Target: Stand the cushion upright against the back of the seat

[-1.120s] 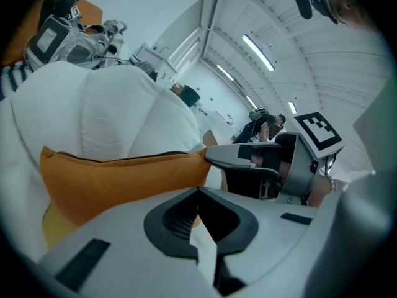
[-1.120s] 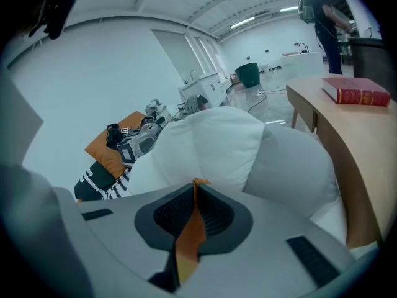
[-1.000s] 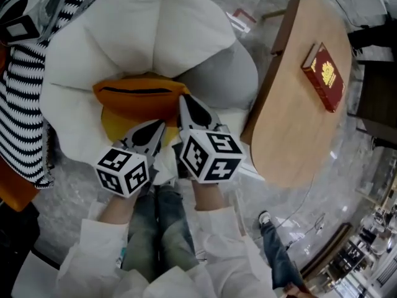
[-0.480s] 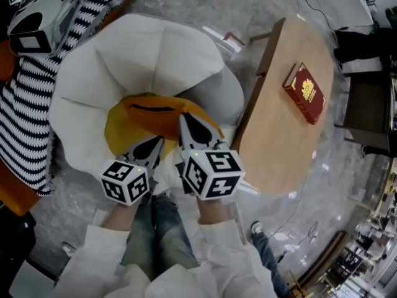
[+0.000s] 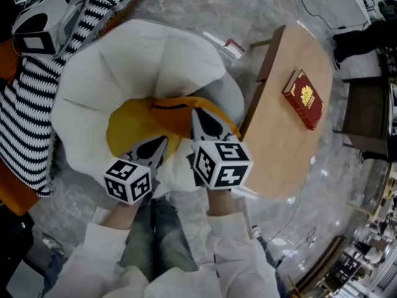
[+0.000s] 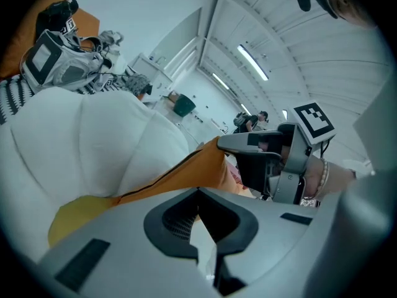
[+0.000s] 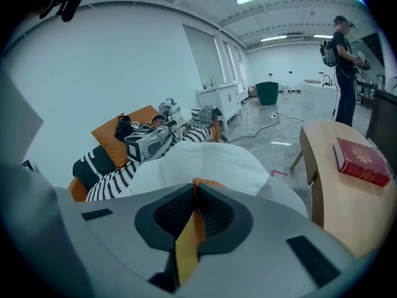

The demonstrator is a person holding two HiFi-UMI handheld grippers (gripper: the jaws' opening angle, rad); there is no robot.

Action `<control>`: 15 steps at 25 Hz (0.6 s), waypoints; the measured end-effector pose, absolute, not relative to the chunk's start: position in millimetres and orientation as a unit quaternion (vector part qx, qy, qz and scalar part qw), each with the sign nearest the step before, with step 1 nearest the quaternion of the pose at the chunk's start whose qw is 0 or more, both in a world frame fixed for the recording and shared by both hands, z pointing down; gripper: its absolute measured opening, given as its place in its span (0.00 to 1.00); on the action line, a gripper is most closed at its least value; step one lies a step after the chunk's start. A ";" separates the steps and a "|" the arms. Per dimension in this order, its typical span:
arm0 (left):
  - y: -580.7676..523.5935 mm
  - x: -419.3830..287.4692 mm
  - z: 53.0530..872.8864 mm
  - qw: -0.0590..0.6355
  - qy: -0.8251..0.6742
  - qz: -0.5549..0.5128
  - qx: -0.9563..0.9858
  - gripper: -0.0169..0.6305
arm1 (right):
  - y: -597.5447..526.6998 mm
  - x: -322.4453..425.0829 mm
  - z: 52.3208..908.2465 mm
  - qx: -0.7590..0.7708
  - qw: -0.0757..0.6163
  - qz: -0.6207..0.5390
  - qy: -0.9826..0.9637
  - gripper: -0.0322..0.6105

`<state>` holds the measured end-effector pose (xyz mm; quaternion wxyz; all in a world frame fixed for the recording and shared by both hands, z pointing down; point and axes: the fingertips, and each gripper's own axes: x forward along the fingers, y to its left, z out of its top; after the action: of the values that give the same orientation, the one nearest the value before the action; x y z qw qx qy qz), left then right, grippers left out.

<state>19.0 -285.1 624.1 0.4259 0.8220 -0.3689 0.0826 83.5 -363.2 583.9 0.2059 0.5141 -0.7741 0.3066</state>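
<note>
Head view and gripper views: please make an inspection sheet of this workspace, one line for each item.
Surface: white padded seat, with the cushion in its hollow.
Job's things: orange-and-yellow cushion, tilted in the seat, not yet upright against the back.
Clutter: red book on the wooden table; striped blanket with a grey device beside the seat.
Grippers: right gripper shut on the cushion's edge; left gripper has its jaws together at the tips, with something pale in the gap; grip unclear.
Cables: one dark cable on the floor.
Surroundings: glossy floor; a person stands far off.
</note>
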 end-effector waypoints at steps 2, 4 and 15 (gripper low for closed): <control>-288.3 17.8 625.9 0.426 -0.371 0.081 0.822 0.04 | -368.3 80.0 595.0 0.507 0.218 0.308 -0.775 0.10; -290.2 15.8 629.1 0.427 -0.373 0.081 0.820 0.04 | -371.1 77.1 606.4 0.502 0.230 0.308 -0.775 0.10; -293.0 16.4 641.5 0.435 -0.378 0.086 0.813 0.04 | -407.3 79.0 632.5 0.516 0.234 0.296 -0.769 0.10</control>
<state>16.4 -293.0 641.5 0.4347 0.8129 -0.3779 0.0862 79.0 -407.3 632.5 0.2336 0.5158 -0.7692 0.2960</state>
